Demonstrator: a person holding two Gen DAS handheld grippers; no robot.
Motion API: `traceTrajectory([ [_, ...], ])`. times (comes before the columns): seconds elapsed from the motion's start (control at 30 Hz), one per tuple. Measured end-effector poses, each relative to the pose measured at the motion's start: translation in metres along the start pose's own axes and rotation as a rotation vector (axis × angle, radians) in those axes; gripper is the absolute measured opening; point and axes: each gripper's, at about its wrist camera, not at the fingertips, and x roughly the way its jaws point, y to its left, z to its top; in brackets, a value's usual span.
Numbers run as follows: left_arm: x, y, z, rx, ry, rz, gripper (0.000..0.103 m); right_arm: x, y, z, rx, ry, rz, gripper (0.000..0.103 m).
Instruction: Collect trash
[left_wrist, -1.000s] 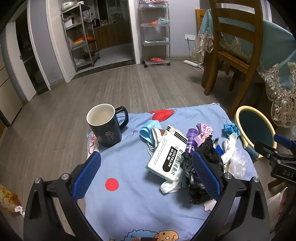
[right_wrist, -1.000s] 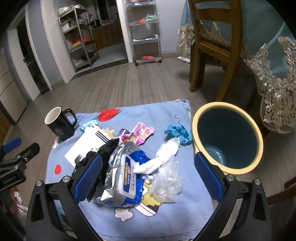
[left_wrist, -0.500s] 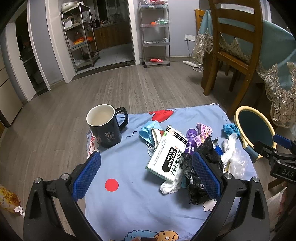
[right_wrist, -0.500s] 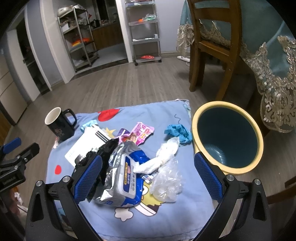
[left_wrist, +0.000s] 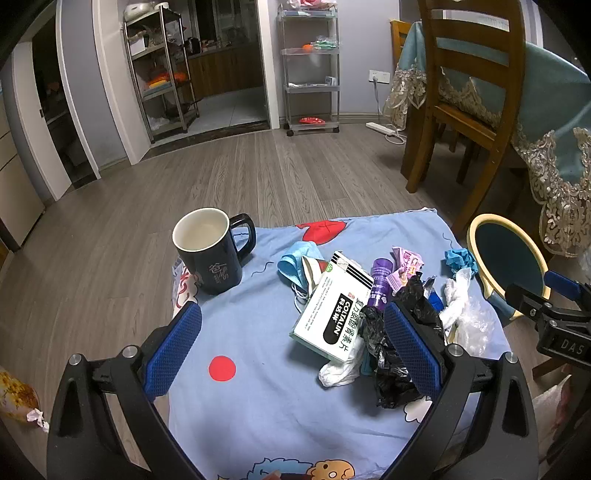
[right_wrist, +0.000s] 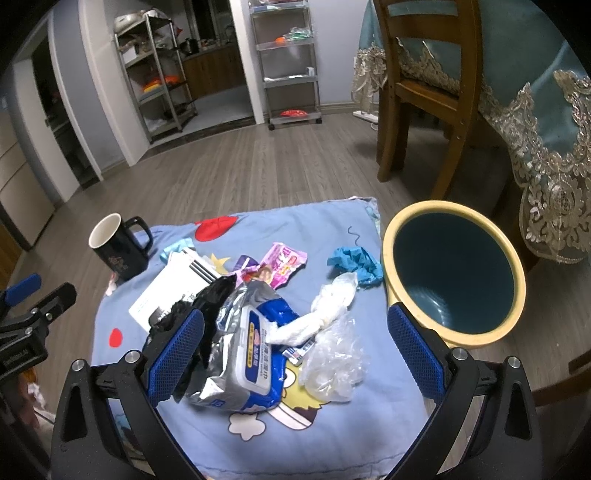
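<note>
Left wrist view: the left gripper (left_wrist: 291, 347) hangs with its jaws spread wide and empty above a light blue cartoon-print cloth (left_wrist: 258, 391) laid over a low surface on grey wood-plank flooring (left_wrist: 258, 173). A dark mug (left_wrist: 208, 251) stands upright at the cloth's far left corner. The trash pile (left_wrist: 369, 317) of a white box, black bag, wrappers and tissue lies right of centre. The right gripper (right_wrist: 295, 350) is likewise wide apart and empty, over a silver-blue wipes pack (right_wrist: 247, 354). A yellow-rimmed bin (right_wrist: 454, 273) stands just beside the cloth's right edge, near a wooden chair (right_wrist: 424, 85); metal shelving (right_wrist: 288, 59) lines the far wall.
</note>
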Motion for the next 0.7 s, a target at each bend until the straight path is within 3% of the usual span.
traceTrajectory([
  [0.7,0.0000,-0.0013,-0.0004,-0.009,0.005,0.000,0.097,0.0013,-0.0006,-0.0008,0.000,0.006,-0.003,0.099],
])
